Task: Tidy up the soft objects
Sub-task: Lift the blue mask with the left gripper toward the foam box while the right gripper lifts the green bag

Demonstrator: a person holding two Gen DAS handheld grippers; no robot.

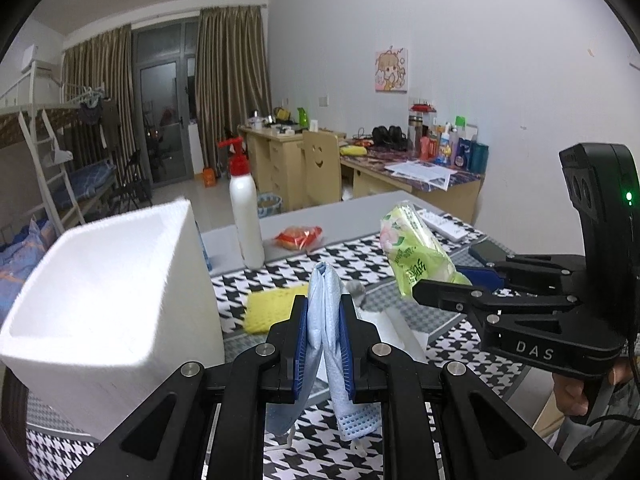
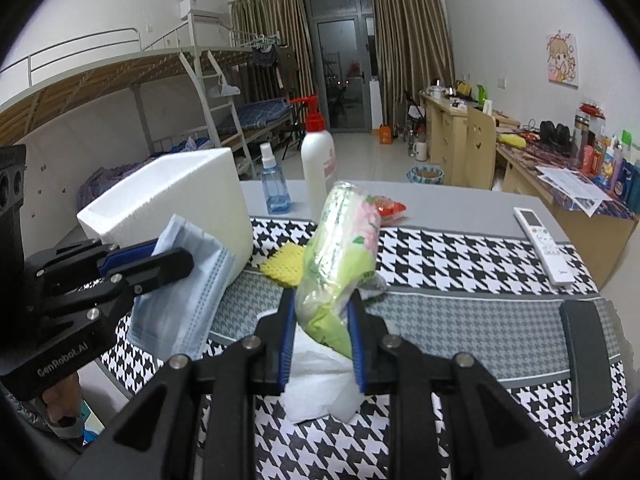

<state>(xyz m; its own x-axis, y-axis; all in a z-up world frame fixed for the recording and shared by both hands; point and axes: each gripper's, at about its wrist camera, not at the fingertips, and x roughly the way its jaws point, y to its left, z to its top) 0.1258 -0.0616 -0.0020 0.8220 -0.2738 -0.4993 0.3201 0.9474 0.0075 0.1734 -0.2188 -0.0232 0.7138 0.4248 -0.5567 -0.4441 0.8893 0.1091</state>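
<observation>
My left gripper (image 1: 324, 308) is shut on a light blue face mask (image 1: 326, 320), held above the houndstooth cloth next to the white foam box (image 1: 104, 300); from the right wrist view the mask (image 2: 180, 292) hangs from it (image 2: 176, 256). My right gripper (image 2: 322, 304) is shut on a green tissue pack (image 2: 340, 256), raised over a white tissue (image 2: 320, 384); the pack (image 1: 416, 252) also shows in the left wrist view, where that gripper (image 1: 440, 284) is at right. A yellow sponge cloth (image 1: 272, 308) lies on the table.
A white pump bottle (image 1: 246, 208), a blue spray bottle (image 2: 274, 184) and a red snack packet (image 1: 298, 237) stand behind. A remote (image 2: 542, 244) and a black phone (image 2: 586, 360) lie at right. The foam box (image 2: 180, 208) is open on top.
</observation>
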